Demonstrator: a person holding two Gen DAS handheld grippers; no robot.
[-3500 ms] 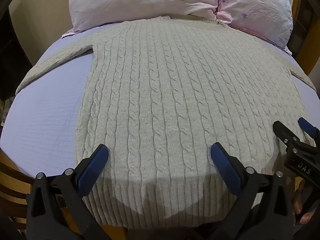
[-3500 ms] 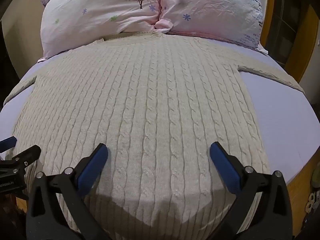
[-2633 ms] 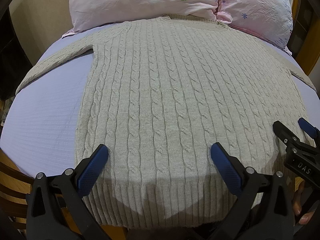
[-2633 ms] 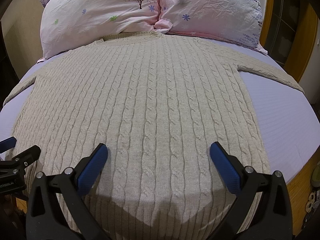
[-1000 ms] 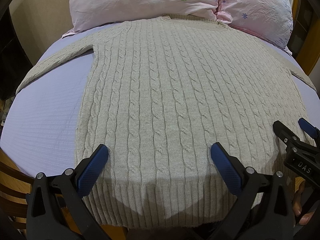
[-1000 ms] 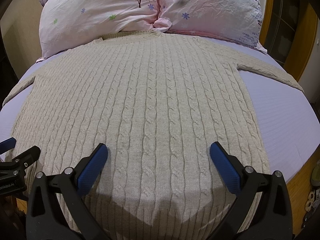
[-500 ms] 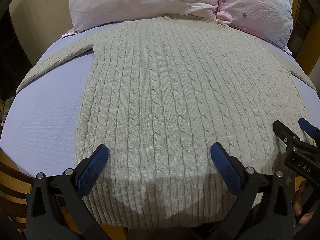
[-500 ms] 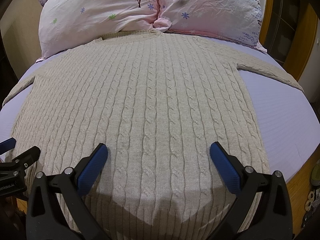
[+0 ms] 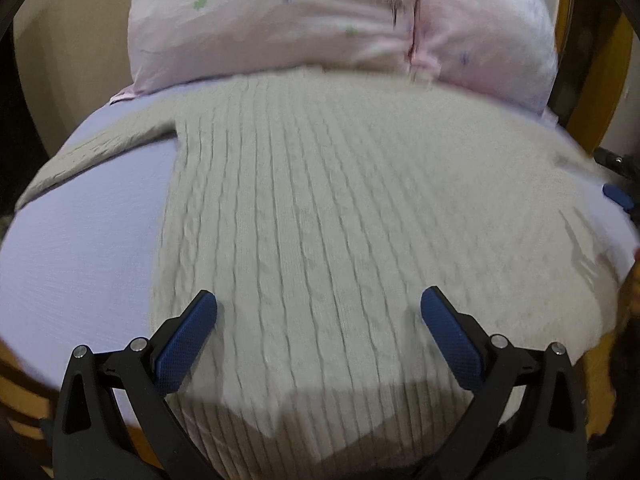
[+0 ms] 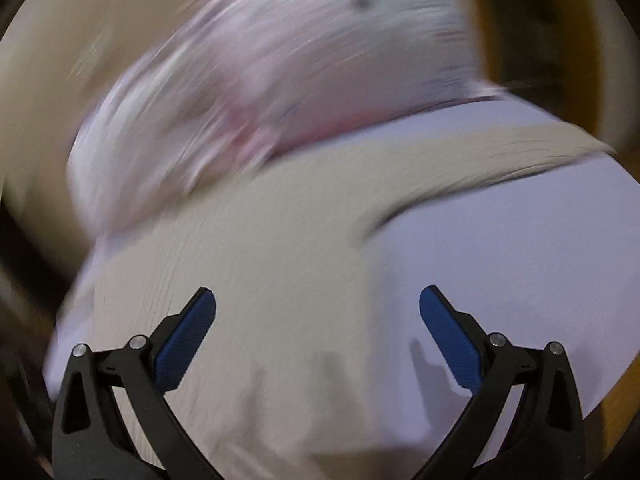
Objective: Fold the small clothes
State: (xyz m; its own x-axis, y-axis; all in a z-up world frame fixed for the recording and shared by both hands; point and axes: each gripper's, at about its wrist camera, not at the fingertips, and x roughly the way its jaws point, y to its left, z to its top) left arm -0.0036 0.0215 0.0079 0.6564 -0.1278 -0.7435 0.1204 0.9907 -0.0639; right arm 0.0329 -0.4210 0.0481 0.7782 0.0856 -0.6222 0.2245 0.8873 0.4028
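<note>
A: What sits between the right tongs (image 10: pixel 318 308)?

B: Their blue pads (image 10: pixel 188 332) stand wide apart above the beige sweater (image 10: pixel 256 280), gripping nothing; the knit lies flat on the lilac bed sheet (image 10: pixel 520 264).

A: And farther off?

B: One sleeve (image 10: pixel 500 156) stretches to the right across the sheet. Pink pillows (image 10: pixel 280 80) lie beyond the sweater's far edge. Everything is heavily blurred, so finer detail cannot be told.

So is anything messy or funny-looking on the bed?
Nothing really stands out. The sweater lies flat and spread on the sheet, collar against the pillows, one sleeve stretched sideways. Both grippers, left and right, are open and empty. The right view is just blurry.
</note>
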